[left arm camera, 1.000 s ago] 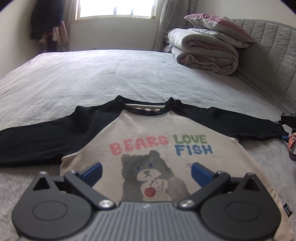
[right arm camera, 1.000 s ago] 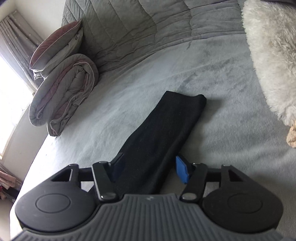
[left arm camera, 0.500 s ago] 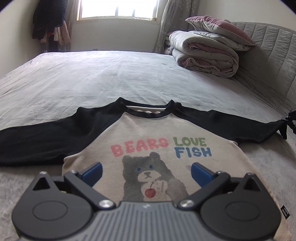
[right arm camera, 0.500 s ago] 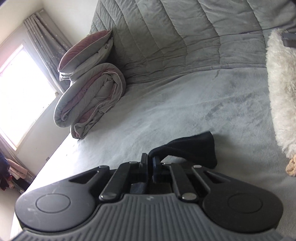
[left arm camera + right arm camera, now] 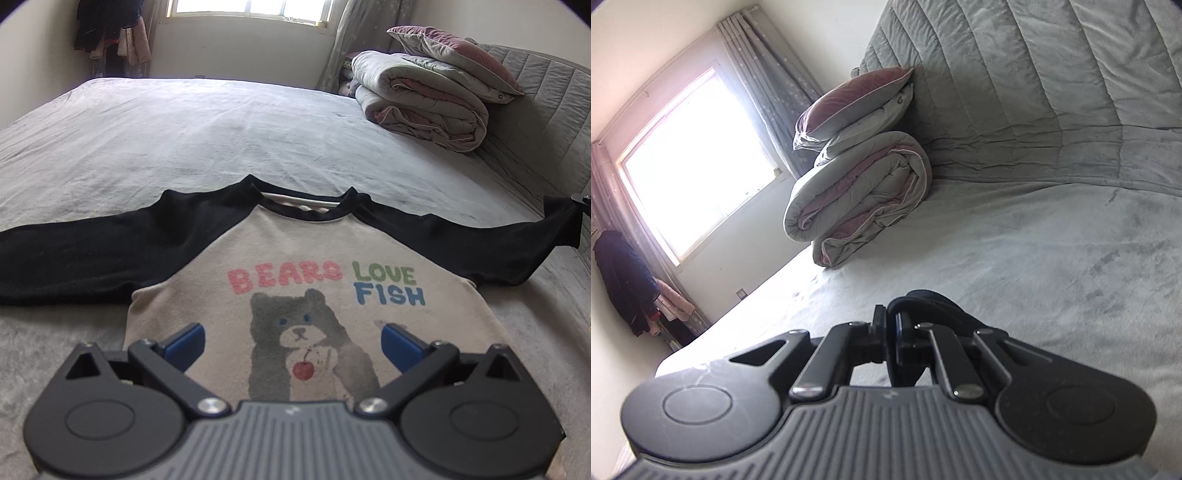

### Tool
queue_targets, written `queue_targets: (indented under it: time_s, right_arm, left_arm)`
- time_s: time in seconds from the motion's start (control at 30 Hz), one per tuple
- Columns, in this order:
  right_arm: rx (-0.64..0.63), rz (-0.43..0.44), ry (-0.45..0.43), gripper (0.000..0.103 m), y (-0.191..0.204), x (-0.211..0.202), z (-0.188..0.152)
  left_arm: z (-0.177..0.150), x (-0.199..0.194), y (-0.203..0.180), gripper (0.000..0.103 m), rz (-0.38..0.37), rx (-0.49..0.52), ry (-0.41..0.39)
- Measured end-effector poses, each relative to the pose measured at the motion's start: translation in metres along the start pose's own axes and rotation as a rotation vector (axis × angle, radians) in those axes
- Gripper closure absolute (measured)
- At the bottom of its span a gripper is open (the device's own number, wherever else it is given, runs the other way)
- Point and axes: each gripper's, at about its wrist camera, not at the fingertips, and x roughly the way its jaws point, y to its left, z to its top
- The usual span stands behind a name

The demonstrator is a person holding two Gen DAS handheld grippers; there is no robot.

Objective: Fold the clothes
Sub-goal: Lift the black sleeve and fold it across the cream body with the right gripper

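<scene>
A beige shirt [image 5: 295,273] with black raglan sleeves and a bear print lies face up on the grey bed [image 5: 184,129]. My left gripper [image 5: 291,341] hovers open over the shirt's lower front, its blue pads either side of the bear. The shirt's left sleeve [image 5: 74,258] lies flat on the bed. The right sleeve [image 5: 498,251] is raised at its cuff, where my right gripper shows at the frame's edge [image 5: 583,206]. In the right wrist view my right gripper [image 5: 892,325] is shut on the black cuff [image 5: 934,302], lifted above the bed [image 5: 1052,258].
A folded duvet [image 5: 421,99] with a pillow [image 5: 454,55] on top sits at the bed's far right against the quilted grey headboard [image 5: 1034,92]. A window [image 5: 690,166] with curtains and hanging clothes [image 5: 110,33] stand beyond the bed.
My right gripper shut on the black sleeve's cuff and lifted it off the bed, tilting upward. My left gripper stayed open over the shirt front, hardly moving.
</scene>
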Motion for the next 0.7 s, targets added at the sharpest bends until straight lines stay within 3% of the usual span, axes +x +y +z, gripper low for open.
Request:
queue_targets:
  time_s: [0.7]
  right_arm:
    - [-0.146,0.238,0.074,0.096,0.105,-0.023,-0.02]
  left_arm:
    - [0.002,-0.007,0.005,0.002,-0.036,-0.02,0.018]
